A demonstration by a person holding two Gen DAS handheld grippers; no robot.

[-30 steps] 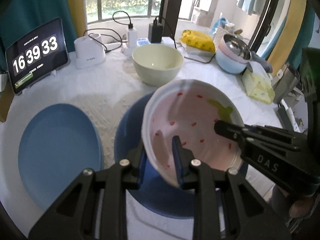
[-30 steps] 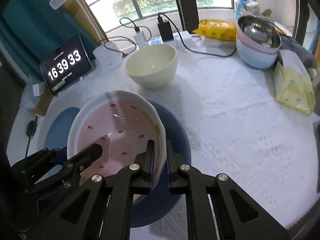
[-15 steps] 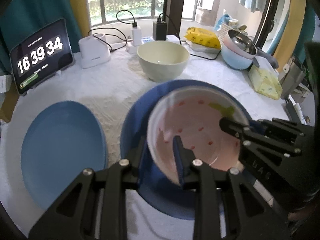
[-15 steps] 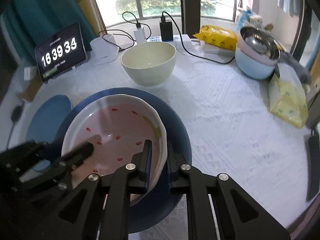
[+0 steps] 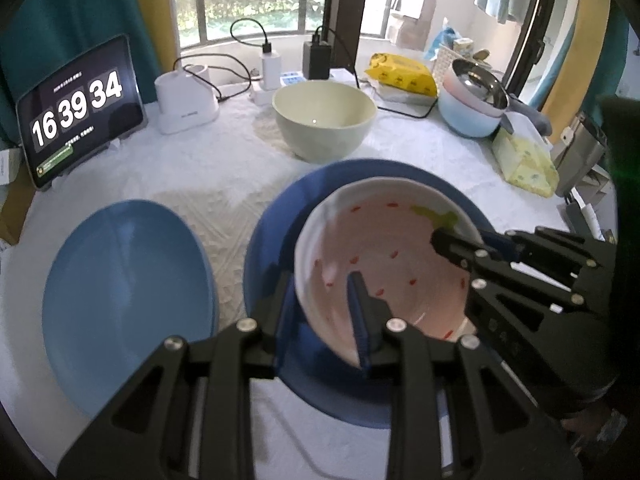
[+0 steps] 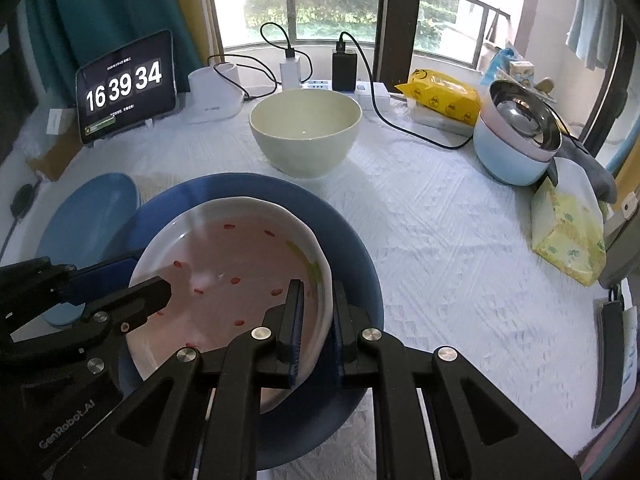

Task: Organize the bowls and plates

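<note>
Left wrist: left gripper [image 5: 320, 312] and right gripper [image 6: 316, 316] each clamp pink bowl [image 5: 384, 264] rim; bowl hides dark blue plate [image 6: 352, 248] centre, contact unclear; 9 o'clock light blue plate [image 5: 120, 296]

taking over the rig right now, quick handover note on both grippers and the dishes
Left gripper: clamped on the pink plate at its near-left rim.
Right gripper: clamped on its right rim.
The pink plate sits over the dark blue plate, tilted; contact unclear.
Done: pink plate brought over it.
Left: release, then sort the light blue plate, cream bowl and stacked bowls.
</note>
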